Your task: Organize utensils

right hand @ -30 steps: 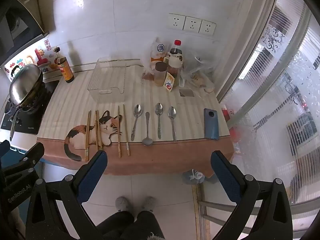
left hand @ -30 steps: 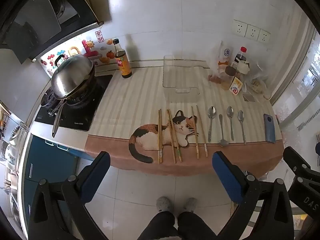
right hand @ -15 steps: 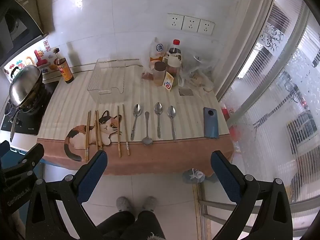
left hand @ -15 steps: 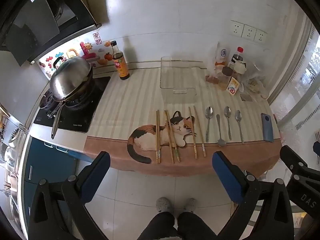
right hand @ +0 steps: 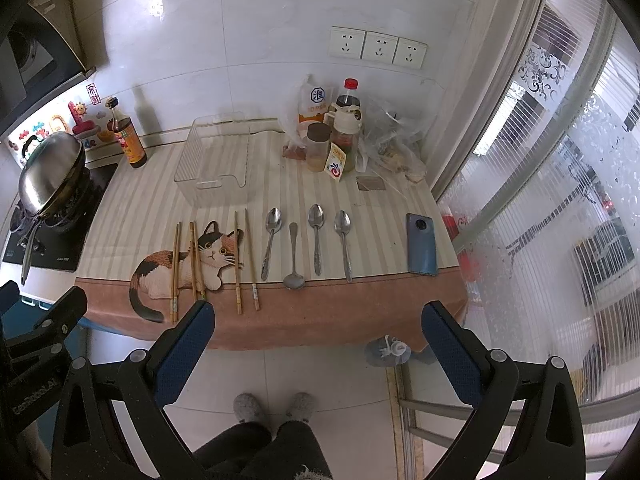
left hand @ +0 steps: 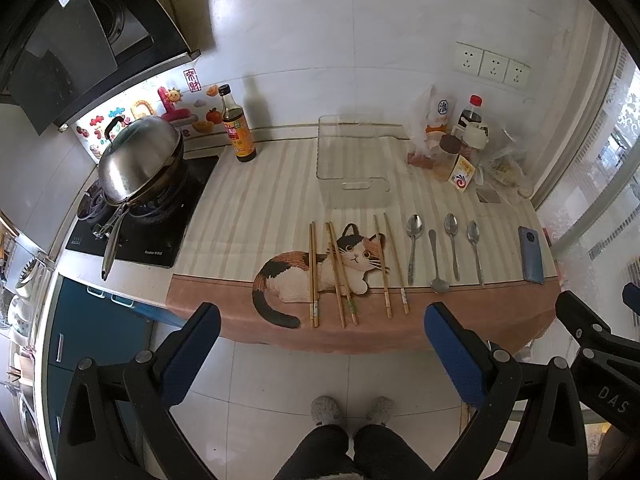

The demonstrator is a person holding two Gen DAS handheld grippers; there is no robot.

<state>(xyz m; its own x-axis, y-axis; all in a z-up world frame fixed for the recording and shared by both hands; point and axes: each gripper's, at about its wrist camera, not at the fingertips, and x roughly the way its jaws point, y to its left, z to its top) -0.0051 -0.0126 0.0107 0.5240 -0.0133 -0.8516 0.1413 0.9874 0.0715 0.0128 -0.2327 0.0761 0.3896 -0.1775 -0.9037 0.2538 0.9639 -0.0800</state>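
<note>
Several wooden chopsticks (left hand: 338,274) (right hand: 193,258) lie in pairs on the cat-print cloth (left hand: 280,216) (right hand: 132,216) on the counter. Several metal spoons (left hand: 452,242) (right hand: 316,236) lie in a row to their right; one (left hand: 437,260) is turned bowl toward me. A clear plastic bin (left hand: 352,160) (right hand: 216,160) stands empty behind them. My left gripper (left hand: 322,344) and right gripper (right hand: 318,338) are both open and empty, held high in front of the counter's edge, above the floor.
A soy sauce bottle (left hand: 237,130), a lidded wok on the stove (left hand: 140,158), a cluster of bottles and bags (right hand: 340,136) at the back right, and a blue phone (right hand: 421,244) at the right end. A window lies to the right.
Both grippers drifted slightly; the counter view shifted a little. Nothing on the counter moved and both grippers stayed open.
</note>
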